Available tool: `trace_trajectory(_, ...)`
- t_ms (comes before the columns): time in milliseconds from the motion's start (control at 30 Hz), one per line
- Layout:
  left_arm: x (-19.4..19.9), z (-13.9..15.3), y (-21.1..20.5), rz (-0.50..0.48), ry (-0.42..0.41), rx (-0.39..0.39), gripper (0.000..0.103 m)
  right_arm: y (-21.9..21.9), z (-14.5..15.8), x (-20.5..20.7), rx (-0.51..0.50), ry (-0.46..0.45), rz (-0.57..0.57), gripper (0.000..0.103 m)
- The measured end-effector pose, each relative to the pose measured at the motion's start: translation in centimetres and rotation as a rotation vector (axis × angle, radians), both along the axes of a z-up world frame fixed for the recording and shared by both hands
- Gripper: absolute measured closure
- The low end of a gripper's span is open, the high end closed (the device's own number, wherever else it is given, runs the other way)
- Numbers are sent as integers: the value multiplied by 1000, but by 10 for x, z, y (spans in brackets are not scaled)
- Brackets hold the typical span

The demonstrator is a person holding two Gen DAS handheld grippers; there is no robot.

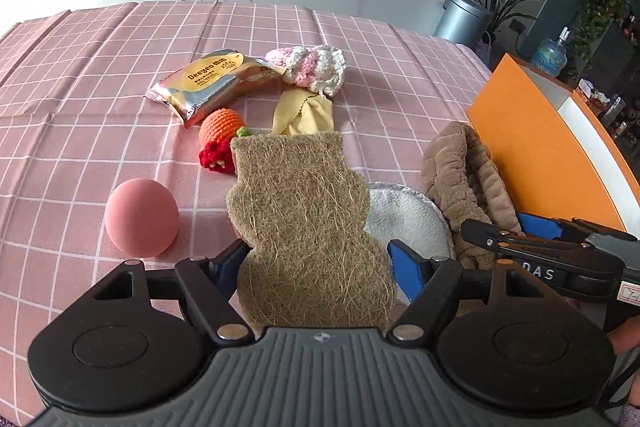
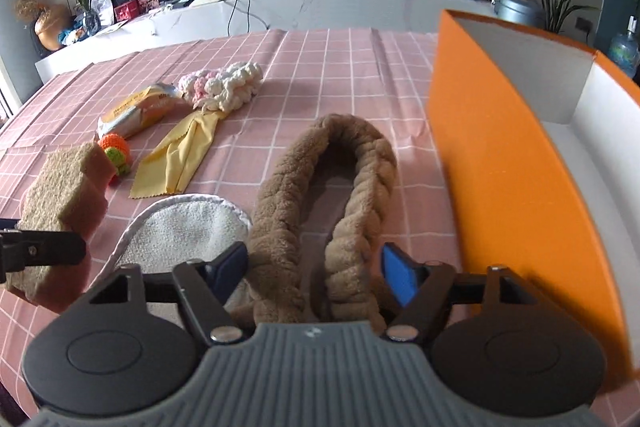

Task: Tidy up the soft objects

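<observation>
My left gripper [image 1: 316,255] is shut on a brown fibre sponge [image 1: 300,211], its blue pads pressing both sides. In the right wrist view the sponge [image 2: 60,187] hangs a little above the cloth at the left. My right gripper [image 2: 314,267] stands open astride the near end of a brown braided headband [image 2: 352,147], whose two strands lie between the pads on the table. The headband [image 1: 460,179] rests beside the orange box [image 2: 500,167]. A white round pad [image 2: 180,231] lies just left of the headband.
On the pink checked cloth lie a pink egg-shaped ball [image 1: 142,219], an orange crochet carrot [image 1: 222,125], a red crochet piece [image 1: 216,155], a yellow cloth [image 1: 304,111], a foil packet [image 1: 212,83] and a pink-white knitted piece [image 1: 312,67]. The box stands open at the right edge.
</observation>
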State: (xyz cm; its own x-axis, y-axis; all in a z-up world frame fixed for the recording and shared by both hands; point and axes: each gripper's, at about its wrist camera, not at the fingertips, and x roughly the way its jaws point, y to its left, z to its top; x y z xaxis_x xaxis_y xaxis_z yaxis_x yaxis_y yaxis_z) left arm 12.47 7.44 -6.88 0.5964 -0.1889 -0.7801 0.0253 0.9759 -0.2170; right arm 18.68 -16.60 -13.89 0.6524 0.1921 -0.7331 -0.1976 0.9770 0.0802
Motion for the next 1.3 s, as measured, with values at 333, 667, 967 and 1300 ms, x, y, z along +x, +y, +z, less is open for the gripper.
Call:
trace_trajectory(333,2,10,-3,7,-33,40,17,0,-5,5,-11,33,37,83)
trace_trajectory(667,-16,61,-1,13,-149,14,17,-4,57,-22,-16,-120,80,83)
trace_trajectory(967,-19,97,-30,-93,-181,-98,17,-31,135,-53,12,-266,115,83)
trace_trajectory(1300,16,117,-115,-297,-150,-221,17,-102,192,-56,-73,-316,67,83)
